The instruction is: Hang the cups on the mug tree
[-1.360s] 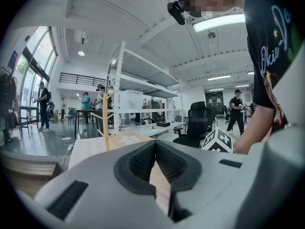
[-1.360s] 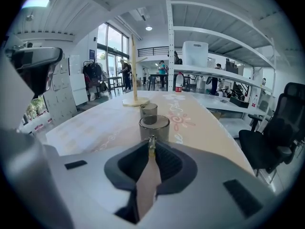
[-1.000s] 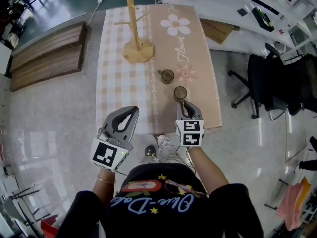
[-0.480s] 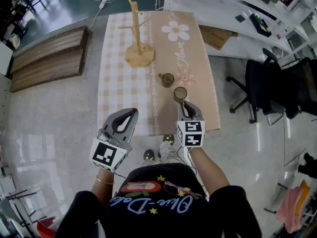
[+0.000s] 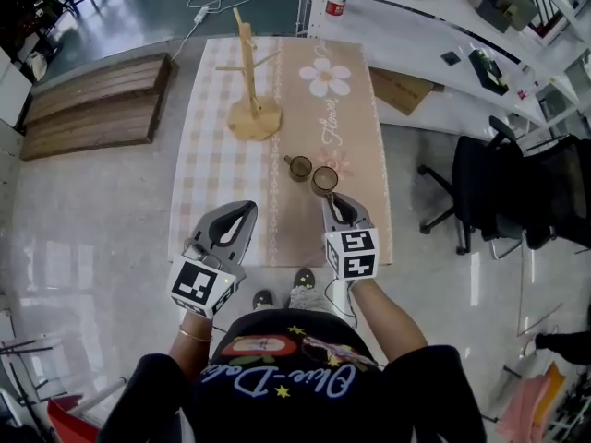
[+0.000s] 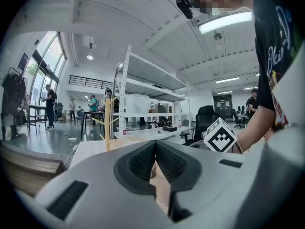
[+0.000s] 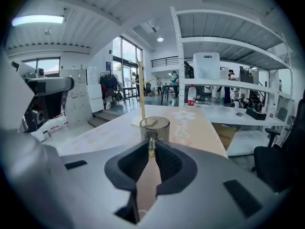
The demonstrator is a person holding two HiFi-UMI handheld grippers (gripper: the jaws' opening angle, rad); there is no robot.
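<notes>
A wooden mug tree (image 5: 246,70) stands bare at the far end of the table (image 5: 217,183); it also shows as a mug tree (image 7: 141,89) ahead in the right gripper view. Two dark glass cups sit mid-table: one cup (image 5: 298,167) stands free. The nearer cup (image 5: 324,180) has its handle between the jaws of my right gripper (image 5: 330,195). From the right gripper (image 7: 151,145), that cup (image 7: 155,127) is upright just beyond the tips, which pinch its handle. My left gripper (image 5: 247,207) hovers over the table's near left, shut and empty; the left gripper (image 6: 155,143) shows its pads touching.
A black office chair (image 5: 480,173) stands right of the table. A white desk (image 5: 434,26) with a red-capped bottle (image 5: 336,3) runs behind, a cardboard box (image 5: 404,63) below it. Wooden planks (image 5: 92,100) lie on the floor at left.
The held cup now sits closer to the free cup than a second ago, having shifted left with the right gripper. The head view has moved back a little. The left gripper has hardly moved.
</notes>
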